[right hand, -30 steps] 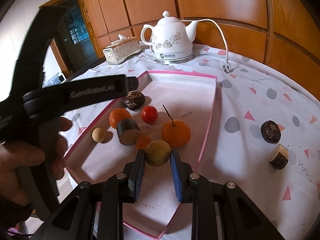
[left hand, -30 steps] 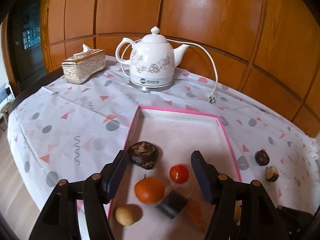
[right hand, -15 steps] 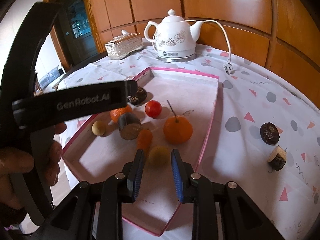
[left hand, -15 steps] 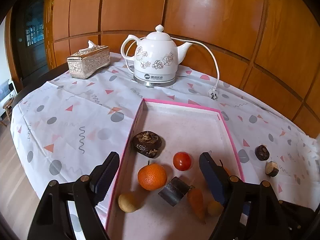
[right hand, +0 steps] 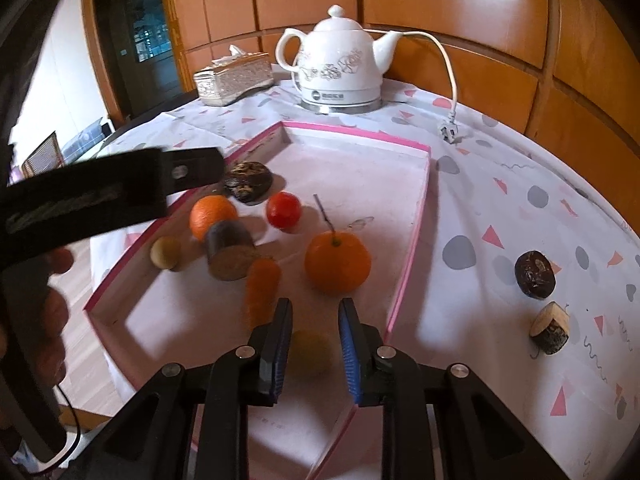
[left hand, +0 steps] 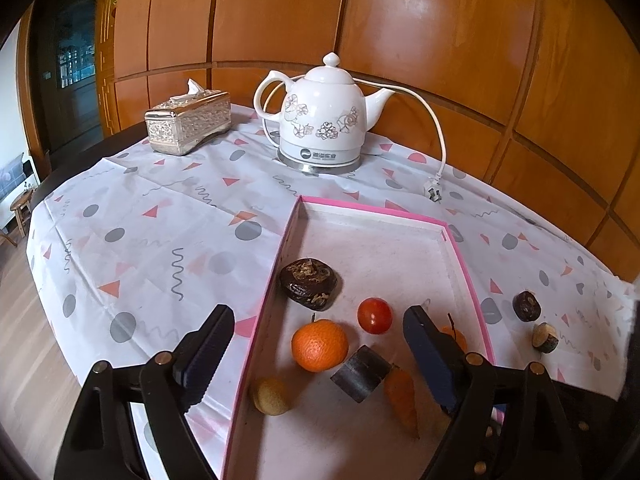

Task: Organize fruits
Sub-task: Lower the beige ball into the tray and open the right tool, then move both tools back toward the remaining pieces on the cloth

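Note:
A pink-rimmed tray (left hand: 460,248) (right hand: 408,268) holds several fruits: two oranges (left hand: 319,345) (right hand: 337,261), a red tomato (left hand: 374,315) (right hand: 283,210), a dark lumpy fruit (left hand: 308,285), a dark cut piece (left hand: 360,372), an orange carrot-like piece (right hand: 262,284) and a small tan ball (left hand: 271,395). My right gripper (right hand: 314,332) is open above a blurred yellow-green fruit (right hand: 310,354) lying in the tray. My left gripper (left hand: 316,348) is wide open and empty above the tray's near left part. Two dark pieces (right hand: 535,275) (right hand: 550,334) lie on the cloth right of the tray.
A white electric kettle (left hand: 324,120) with cord and plug (left hand: 434,192) stands behind the tray. A silver tissue box (left hand: 188,122) sits at the back left. The patterned cloth covers a round table by a wooden panel wall.
My right gripper has let go of the yellow-green fruit, which now lies in the tray, and has drawn back. My left gripper has risen and pulled back.

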